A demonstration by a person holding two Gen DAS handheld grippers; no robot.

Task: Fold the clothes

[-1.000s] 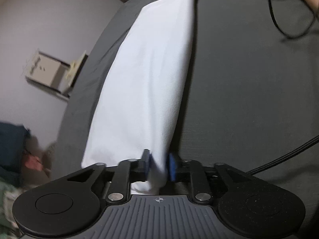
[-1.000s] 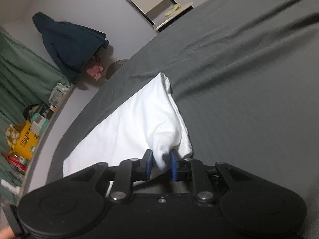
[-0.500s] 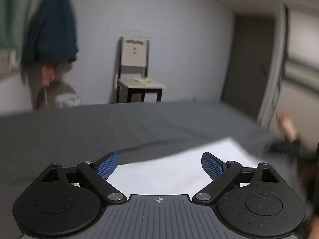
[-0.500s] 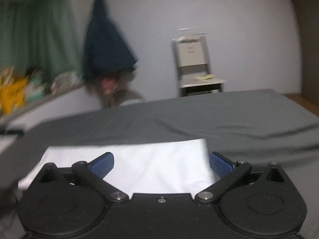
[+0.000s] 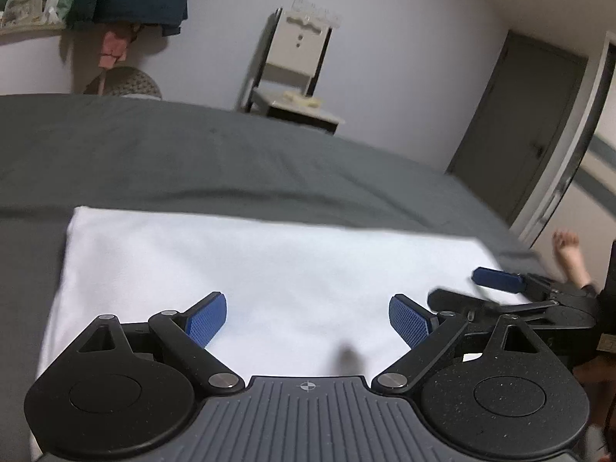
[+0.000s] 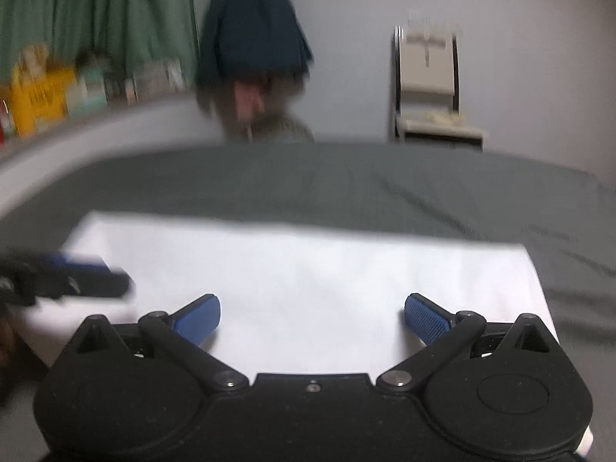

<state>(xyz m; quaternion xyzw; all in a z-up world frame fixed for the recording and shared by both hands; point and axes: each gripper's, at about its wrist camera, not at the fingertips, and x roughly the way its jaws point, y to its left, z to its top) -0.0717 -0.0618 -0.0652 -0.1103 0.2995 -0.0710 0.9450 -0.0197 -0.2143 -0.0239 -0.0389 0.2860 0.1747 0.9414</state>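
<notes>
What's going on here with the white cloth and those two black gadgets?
A person is folding clothes on a grey bed using a handheld gripper in each hand. The white cloth lies flat as a folded rectangle. Both the left gripper and the right gripper are open above it, holding nothing.

The left gripper [image 5: 307,321] hangs over a folded white cloth [image 5: 269,273] with its blue pads [image 5: 206,317] spread wide and nothing between them. The cloth lies flat on a grey bed [image 5: 192,161]. The right gripper [image 5: 500,288] enters at the right edge, blurred. Beyond the bed stand a chair [image 5: 296,73] and a dark door [image 5: 516,123].
</notes>
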